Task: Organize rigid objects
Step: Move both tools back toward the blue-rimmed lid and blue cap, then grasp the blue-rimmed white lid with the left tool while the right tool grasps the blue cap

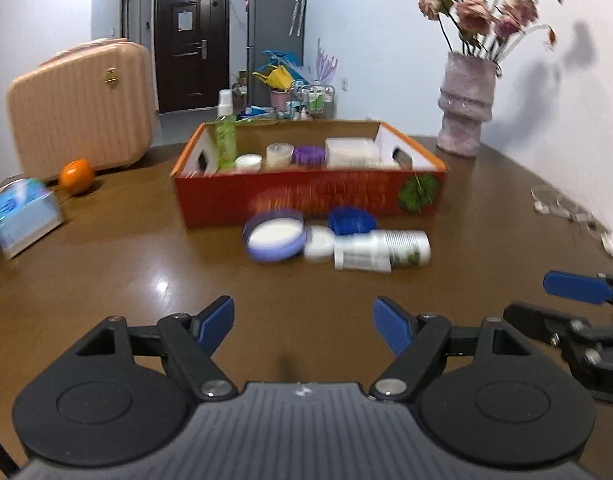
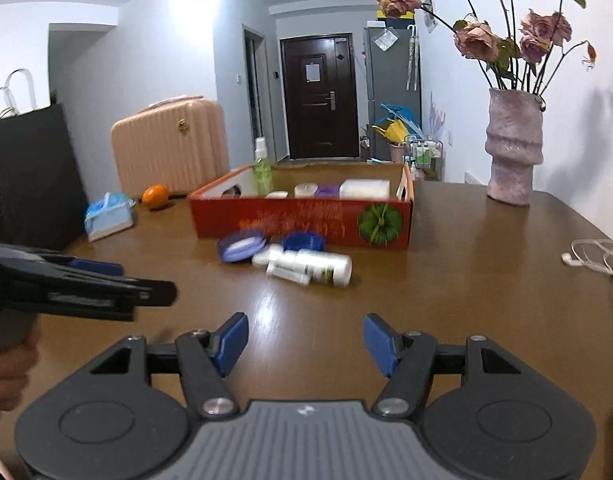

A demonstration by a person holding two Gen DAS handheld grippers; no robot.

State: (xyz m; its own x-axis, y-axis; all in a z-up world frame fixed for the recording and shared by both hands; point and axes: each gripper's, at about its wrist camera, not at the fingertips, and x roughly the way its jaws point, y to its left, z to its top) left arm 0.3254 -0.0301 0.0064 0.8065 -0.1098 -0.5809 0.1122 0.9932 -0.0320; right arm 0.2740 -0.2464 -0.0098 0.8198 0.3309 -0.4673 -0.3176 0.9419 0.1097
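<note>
An orange cardboard box (image 1: 306,198) (image 2: 302,222) stands on the brown table and holds a green spray bottle (image 1: 225,136), small jars and a white container (image 1: 351,152). In front of it lie a purple round tin (image 1: 275,237) (image 2: 241,246), a blue cap (image 1: 352,220) (image 2: 304,241) and white bottles on their sides (image 1: 380,249) (image 2: 312,267). My left gripper (image 1: 304,326) is open, well short of these items, nothing between its fingers. My right gripper (image 2: 305,340) is open too, empty, beside the left one.
A pink vase with flowers (image 1: 464,108) (image 2: 512,144) stands at the back right. An orange fruit (image 1: 76,176), a tissue pack (image 1: 20,216) and a pink suitcase (image 1: 80,108) sit at the left. White earphones (image 2: 598,260) lie at the right edge.
</note>
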